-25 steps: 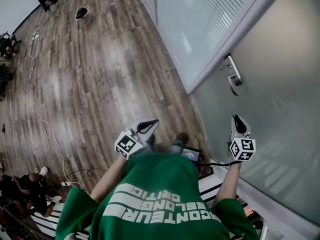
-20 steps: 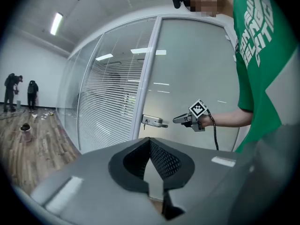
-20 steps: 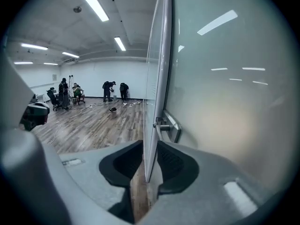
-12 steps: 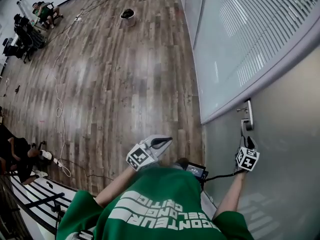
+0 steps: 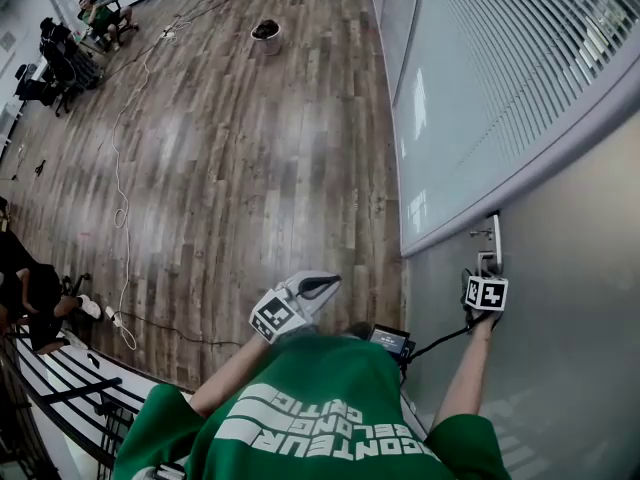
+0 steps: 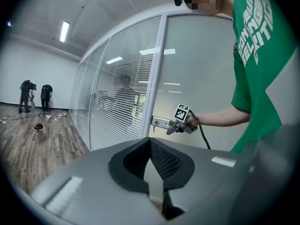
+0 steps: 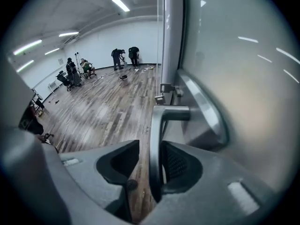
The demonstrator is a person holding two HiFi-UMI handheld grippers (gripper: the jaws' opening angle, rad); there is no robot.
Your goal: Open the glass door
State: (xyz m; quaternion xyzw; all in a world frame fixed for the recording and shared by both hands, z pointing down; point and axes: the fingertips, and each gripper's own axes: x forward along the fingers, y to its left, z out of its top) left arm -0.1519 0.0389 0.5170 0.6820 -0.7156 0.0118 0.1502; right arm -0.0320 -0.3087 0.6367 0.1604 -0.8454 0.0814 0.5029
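Observation:
The frosted glass door (image 5: 570, 308) fills the right of the head view, with its metal lever handle (image 5: 492, 248) at the door's left edge. My right gripper (image 5: 479, 271) is at that handle. In the right gripper view the lever (image 7: 155, 139) runs between the jaws of the right gripper (image 7: 151, 161). Those jaws have just been opening; there is a gap beside the left pad, so they stand open around the lever. My left gripper (image 5: 320, 285) hovers in front of my body, away from the door. Its jaws (image 6: 151, 149) meet at the tips with nothing between them.
A glass wall with blinds (image 5: 480, 88) adjoins the door on the left. A key cylinder (image 7: 162, 92) sits above the lever. On the wood floor lie a long cable (image 5: 122, 218) and a bucket (image 5: 266, 30). People (image 5: 35, 303) stand and sit at the far left.
My right gripper has moved up along the door to the handle, and the lever now lies between its open jaws. The head view has swung. The left gripper has stayed about where it was.

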